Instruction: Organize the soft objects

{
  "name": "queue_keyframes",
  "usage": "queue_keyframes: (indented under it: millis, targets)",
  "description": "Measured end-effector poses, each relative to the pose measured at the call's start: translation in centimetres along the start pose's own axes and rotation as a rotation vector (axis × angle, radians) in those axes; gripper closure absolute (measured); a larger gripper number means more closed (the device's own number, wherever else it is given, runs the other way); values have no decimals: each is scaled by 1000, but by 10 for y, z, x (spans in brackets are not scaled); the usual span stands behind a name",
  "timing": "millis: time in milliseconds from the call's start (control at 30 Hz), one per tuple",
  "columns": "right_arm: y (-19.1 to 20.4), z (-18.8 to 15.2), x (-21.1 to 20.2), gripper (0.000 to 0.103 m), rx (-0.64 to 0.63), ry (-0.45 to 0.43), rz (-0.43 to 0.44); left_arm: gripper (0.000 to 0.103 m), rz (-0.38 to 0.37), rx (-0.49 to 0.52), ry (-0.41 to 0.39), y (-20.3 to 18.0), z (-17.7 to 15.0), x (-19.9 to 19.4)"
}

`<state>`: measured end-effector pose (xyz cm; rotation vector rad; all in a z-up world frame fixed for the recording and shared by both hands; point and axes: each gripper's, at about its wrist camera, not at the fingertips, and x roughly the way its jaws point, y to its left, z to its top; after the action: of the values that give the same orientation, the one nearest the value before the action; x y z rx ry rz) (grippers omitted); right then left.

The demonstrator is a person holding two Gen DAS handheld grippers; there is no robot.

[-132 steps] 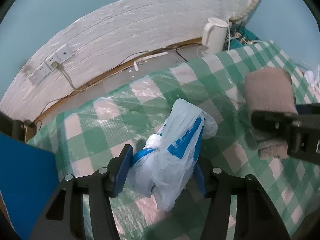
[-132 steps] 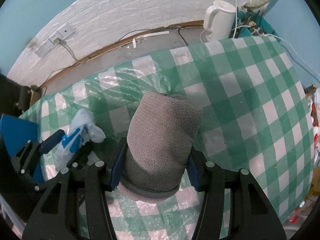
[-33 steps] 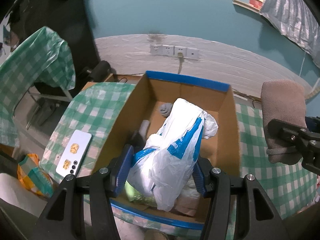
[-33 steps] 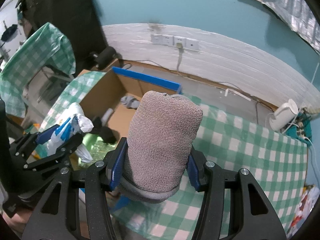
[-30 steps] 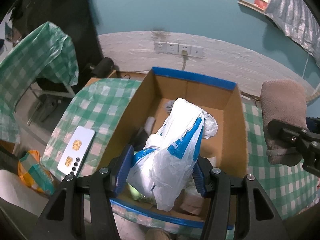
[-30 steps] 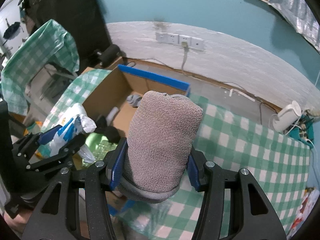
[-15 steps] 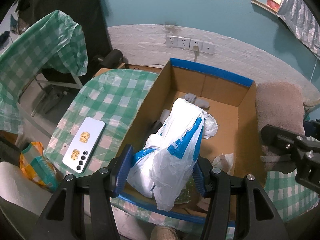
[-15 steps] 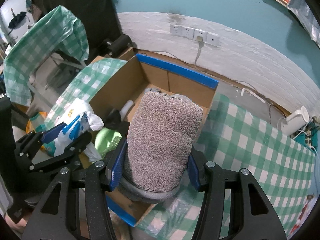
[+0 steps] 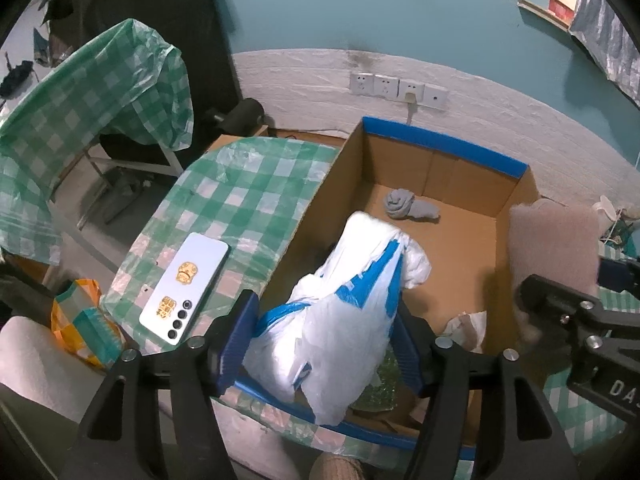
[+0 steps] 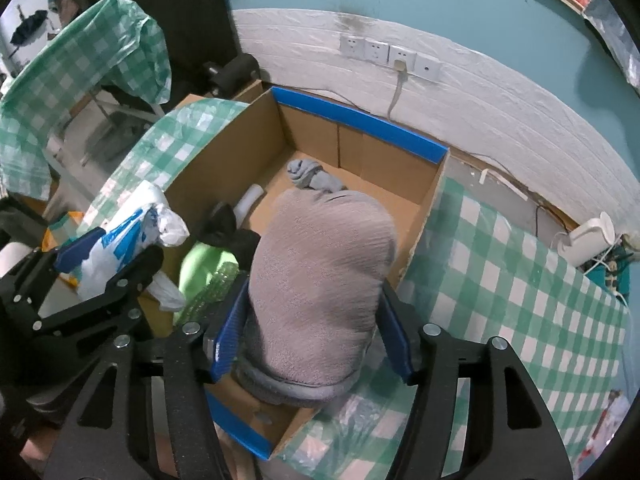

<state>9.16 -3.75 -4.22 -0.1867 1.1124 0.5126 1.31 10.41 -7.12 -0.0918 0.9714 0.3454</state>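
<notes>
My left gripper is shut on a white and blue plastic bag and holds it above the near left part of an open cardboard box with blue taped rims. My right gripper is shut on a rolled grey towel and holds it above the box, near its right wall. The towel also shows at the right in the left wrist view. The bag also shows at the left in the right wrist view. A grey sock bundle lies on the box floor at the back.
The box stands on a green checked tablecloth. A white phone lies left of the box. In the box lie a green item, a black cloth and a white tube. A white kettle stands at the far right.
Both grippers have swung left from the bare tablecloth to above the box, each still holding its load. Over the last second the box has come closer beneath them.
</notes>
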Motion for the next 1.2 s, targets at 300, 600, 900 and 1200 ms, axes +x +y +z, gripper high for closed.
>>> queue_keyframes:
  millis: [300,600,900,1200]
  targets:
    - [-3,1,-16,34,12,-45,-3,27,7,-7,5,1,0,0]
    - [-16,-7,-39,32,36,-83,-23,25,-23,4,-17,-4,1,-16]
    - [-31,-16,-61,31,55,-121,-40,20,-47,45,-59,-16,5,-42]
    - [-49,-24,-79,30,87,-149,-57,17,-64,96,-101,-36,8,-63]
